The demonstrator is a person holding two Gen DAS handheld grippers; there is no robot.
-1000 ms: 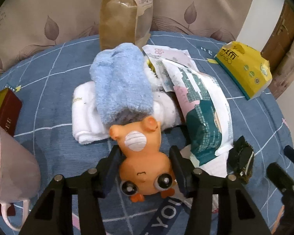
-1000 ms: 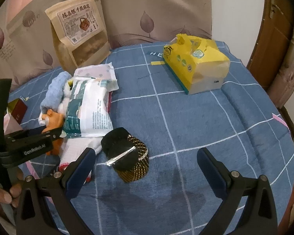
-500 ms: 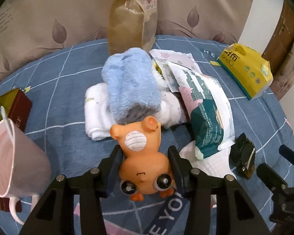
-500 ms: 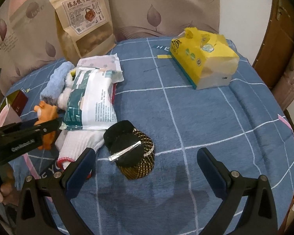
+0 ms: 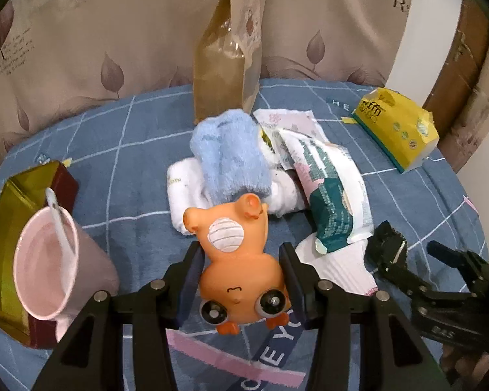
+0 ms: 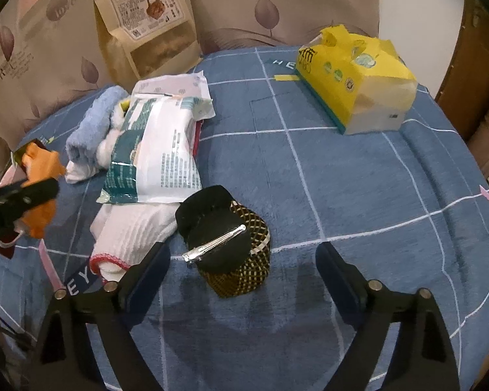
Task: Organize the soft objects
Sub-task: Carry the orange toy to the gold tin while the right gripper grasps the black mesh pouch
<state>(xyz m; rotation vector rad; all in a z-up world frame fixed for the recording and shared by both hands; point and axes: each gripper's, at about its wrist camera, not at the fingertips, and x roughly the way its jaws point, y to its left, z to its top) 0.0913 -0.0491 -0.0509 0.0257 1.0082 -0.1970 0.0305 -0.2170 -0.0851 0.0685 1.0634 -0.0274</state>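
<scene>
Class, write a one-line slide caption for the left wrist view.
Left hand-held gripper clamps an orange squeeze toy above folded towels.

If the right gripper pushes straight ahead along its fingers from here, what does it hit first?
Most likely the black hair clip with the netted bun cover, which lies between the closing fingers of the right gripper, no pad touching it yet. The blue blanket is beneath it. Depth is uncertain.

An orange squeaky toy has a white striped belly patch. The fluffy towel is light blue, the mug pink, the tissue pack yellow. The surface cover is blue with a white grid. A black hair clip carries gold netting.
</scene>
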